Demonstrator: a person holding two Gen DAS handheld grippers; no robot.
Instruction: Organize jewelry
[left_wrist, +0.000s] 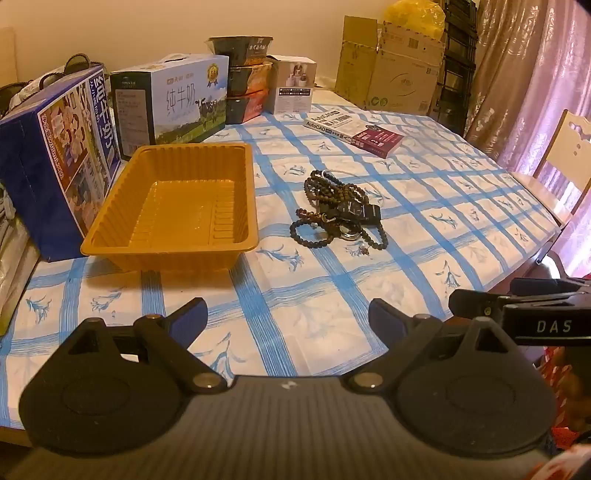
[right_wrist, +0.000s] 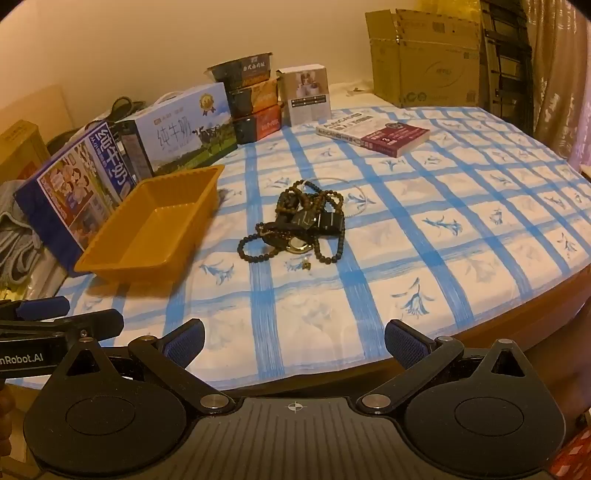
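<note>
A tangled pile of dark bead bracelets, necklaces and a watch (left_wrist: 340, 208) lies on the blue-checked tablecloth; it also shows in the right wrist view (right_wrist: 303, 225). An empty yellow plastic tray (left_wrist: 173, 206) stands left of the pile, also in the right wrist view (right_wrist: 147, 225). My left gripper (left_wrist: 288, 319) is open and empty, hovering over the table's near side, well short of pile and tray. My right gripper (right_wrist: 295, 341) is open and empty over the near table edge. A small charm (right_wrist: 306, 264) lies just in front of the pile.
Milk cartons (left_wrist: 170, 99) and a blue box (left_wrist: 55, 158) stand behind and left of the tray. Stacked food bowls (left_wrist: 245, 77), a small white box (left_wrist: 293, 85) and a book (left_wrist: 354, 131) sit at the back. Cardboard boxes (right_wrist: 424, 55) stand beyond. A chair (left_wrist: 561, 158) is at right.
</note>
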